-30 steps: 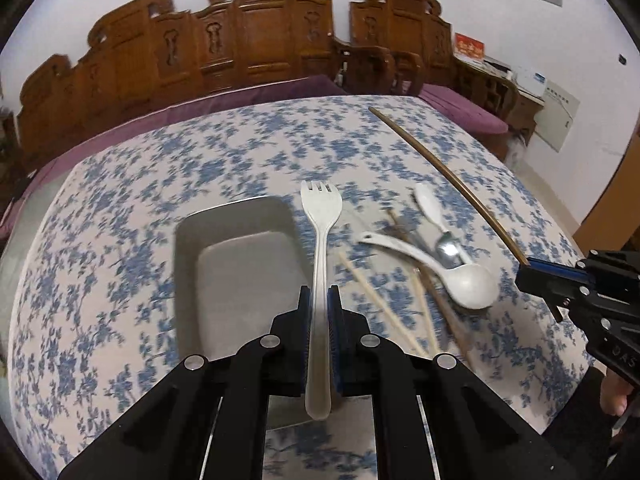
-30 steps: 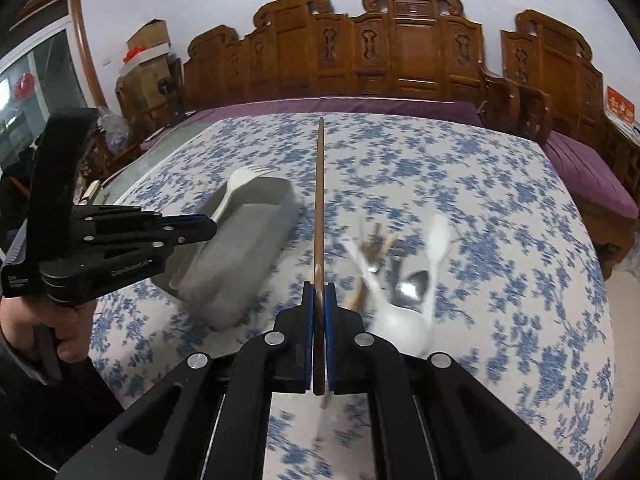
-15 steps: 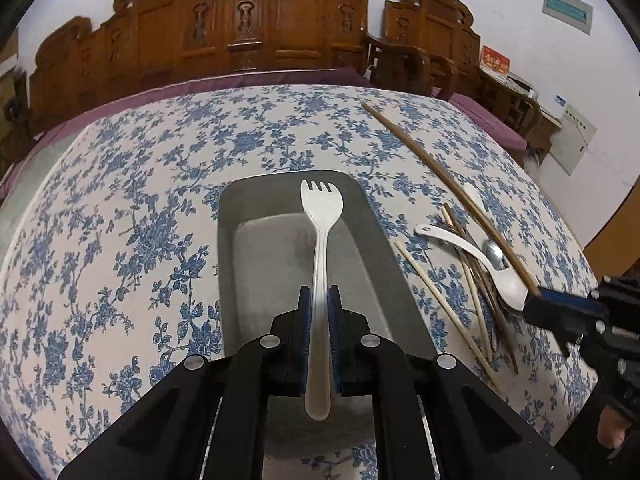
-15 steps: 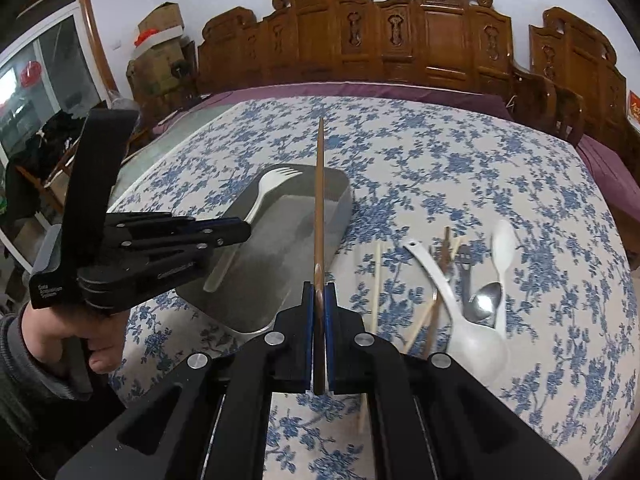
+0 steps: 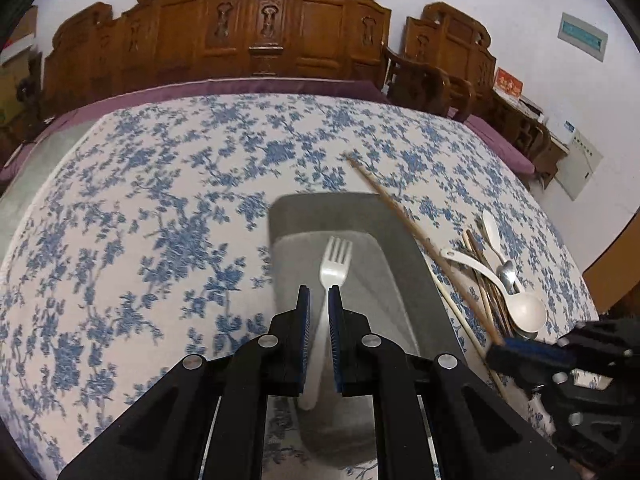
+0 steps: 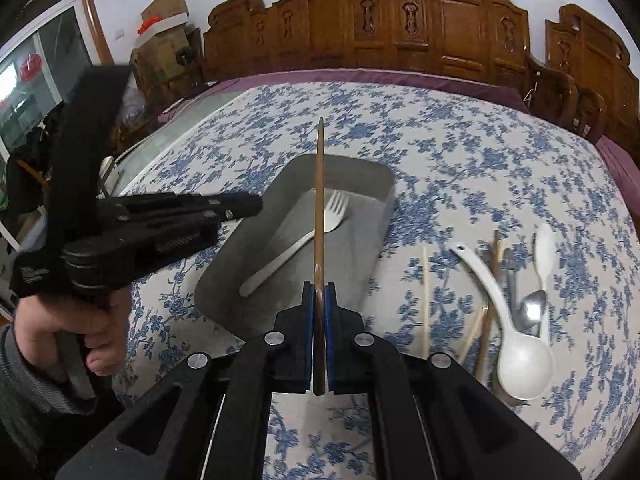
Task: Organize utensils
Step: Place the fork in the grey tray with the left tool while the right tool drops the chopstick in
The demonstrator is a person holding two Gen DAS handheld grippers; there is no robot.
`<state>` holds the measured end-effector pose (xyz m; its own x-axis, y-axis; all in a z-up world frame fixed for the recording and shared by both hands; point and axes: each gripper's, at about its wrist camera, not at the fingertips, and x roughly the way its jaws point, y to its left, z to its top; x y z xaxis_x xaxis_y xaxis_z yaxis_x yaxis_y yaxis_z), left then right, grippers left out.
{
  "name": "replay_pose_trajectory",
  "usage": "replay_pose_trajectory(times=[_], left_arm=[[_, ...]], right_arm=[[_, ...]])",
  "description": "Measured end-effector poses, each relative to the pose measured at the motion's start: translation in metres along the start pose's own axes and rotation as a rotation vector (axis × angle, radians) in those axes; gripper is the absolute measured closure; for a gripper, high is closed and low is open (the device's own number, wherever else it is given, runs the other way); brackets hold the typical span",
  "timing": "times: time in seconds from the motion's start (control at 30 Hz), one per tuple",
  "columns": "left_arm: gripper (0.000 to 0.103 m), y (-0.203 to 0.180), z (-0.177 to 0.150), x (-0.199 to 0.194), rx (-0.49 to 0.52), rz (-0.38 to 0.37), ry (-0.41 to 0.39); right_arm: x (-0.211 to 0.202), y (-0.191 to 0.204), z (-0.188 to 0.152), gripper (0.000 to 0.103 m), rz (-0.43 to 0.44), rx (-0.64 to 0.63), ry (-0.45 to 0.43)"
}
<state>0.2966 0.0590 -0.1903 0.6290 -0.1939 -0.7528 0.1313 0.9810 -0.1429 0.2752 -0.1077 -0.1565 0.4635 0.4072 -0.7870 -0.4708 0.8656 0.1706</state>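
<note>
A white plastic fork point(image 5: 335, 268) lies inside the grey metal tray point(image 5: 288, 216), seen also in the right wrist view point(image 6: 304, 240). My left gripper point(image 5: 318, 294) is slightly open above the fork's handle, its jaws apart from it. My right gripper point(image 6: 319, 290) is shut on a long brown chopstick point(image 6: 319, 200) held over the tray point(image 6: 372, 184); the chopstick also shows in the left wrist view point(image 5: 404, 220). The left gripper appears at the left of the right wrist view point(image 6: 248, 204).
Right of the tray lie a white ladle point(image 6: 516, 344), a white spoon point(image 6: 545, 248), a metal spoon point(image 6: 530, 312) and several chopsticks point(image 6: 426, 300) on the blue-flowered tablecloth point(image 6: 480, 152). Carved wooden chairs point(image 5: 260, 28) stand behind the table.
The left gripper has opened a little and the fork now rests in the tray. The right gripper with the chopstick has moved left, over the tray.
</note>
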Motion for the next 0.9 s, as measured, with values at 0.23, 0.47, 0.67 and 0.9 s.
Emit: replay_pose_trajectory(times=[0.23, 0.47, 0.67, 0.9], left_arm=[[0.095, 0.019, 0.003, -0.016, 0.014, 0.057, -0.037], [0.095, 0.029, 0.006, -0.023, 0.005, 0.064, -0.048], [0.095, 0.032, 0.006, -0.026, -0.004, 0.061, -0.054], [0.095, 0.027, 0.005, -0.028, 0.004, 0.053, -0.057]], right_arm=[[0.030, 0.018, 0.004, 0.097, -0.028, 0.005, 0.055], [0.053, 0.022, 0.008, 0.097, -0.048, 0.028, 0.090], [0.067, 0.024, 0.008, 0.095, -0.035, 0.031, 0.111], [0.054, 0.025, 0.010, 0.076, 0.011, 0.014, 0.060]])
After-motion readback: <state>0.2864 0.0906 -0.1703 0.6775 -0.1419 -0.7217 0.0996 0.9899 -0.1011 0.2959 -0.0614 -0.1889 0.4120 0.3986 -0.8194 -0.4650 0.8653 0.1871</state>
